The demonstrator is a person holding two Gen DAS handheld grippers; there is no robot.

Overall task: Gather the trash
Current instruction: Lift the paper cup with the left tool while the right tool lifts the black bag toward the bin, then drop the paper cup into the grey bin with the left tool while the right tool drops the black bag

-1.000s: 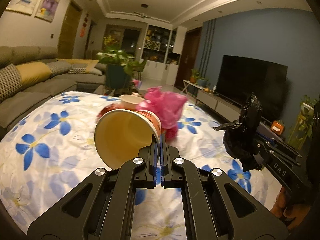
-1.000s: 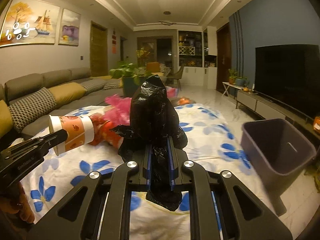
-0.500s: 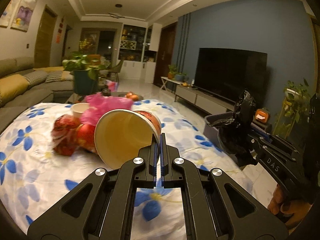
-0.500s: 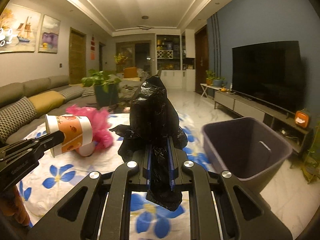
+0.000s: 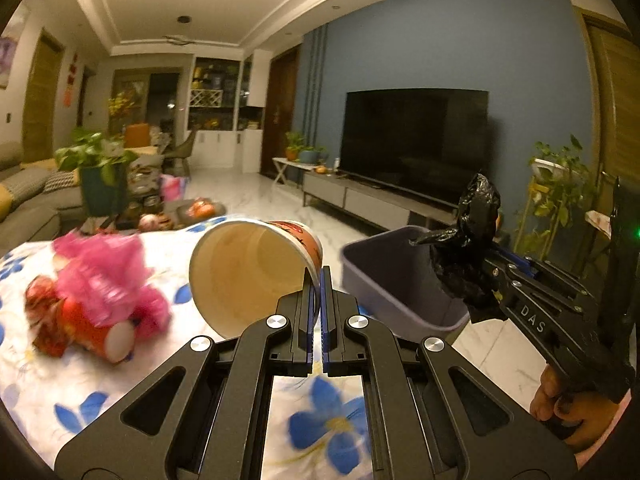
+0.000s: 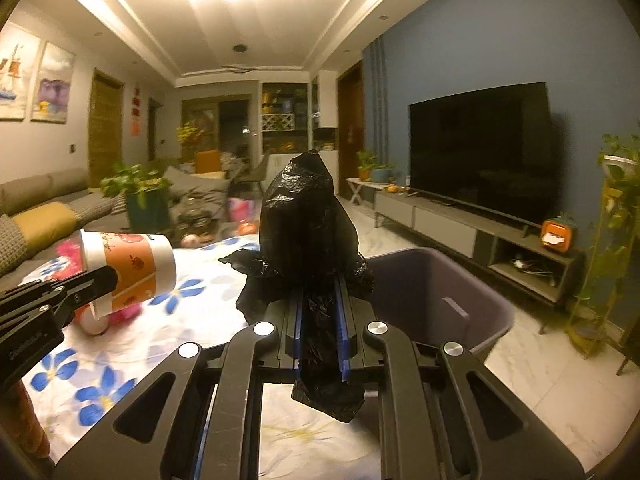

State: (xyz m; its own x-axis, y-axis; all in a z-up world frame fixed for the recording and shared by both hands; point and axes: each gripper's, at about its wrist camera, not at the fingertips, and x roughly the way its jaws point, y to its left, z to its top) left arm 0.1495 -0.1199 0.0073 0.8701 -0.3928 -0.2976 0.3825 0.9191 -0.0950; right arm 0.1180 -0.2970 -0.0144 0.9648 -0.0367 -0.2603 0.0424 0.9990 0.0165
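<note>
Left gripper (image 5: 319, 280): fingers nearly closed, pinching the rim of a paper cup (image 5: 256, 268); cup lies sideways in the air, mouth toward the camera, above the desk (image 5: 132, 364) with its blue-flower cloth. Right gripper (image 6: 319, 292): fingers clamped on a crumpled black plastic bag (image 6: 308, 224), bag sticking up past the tips. Grey trash bin (image 6: 436, 292) stands on the floor just beside the desk edge, below and behind the bag. Pink and red wrappers (image 5: 96, 296) lie on the desk, blurred.
</note>
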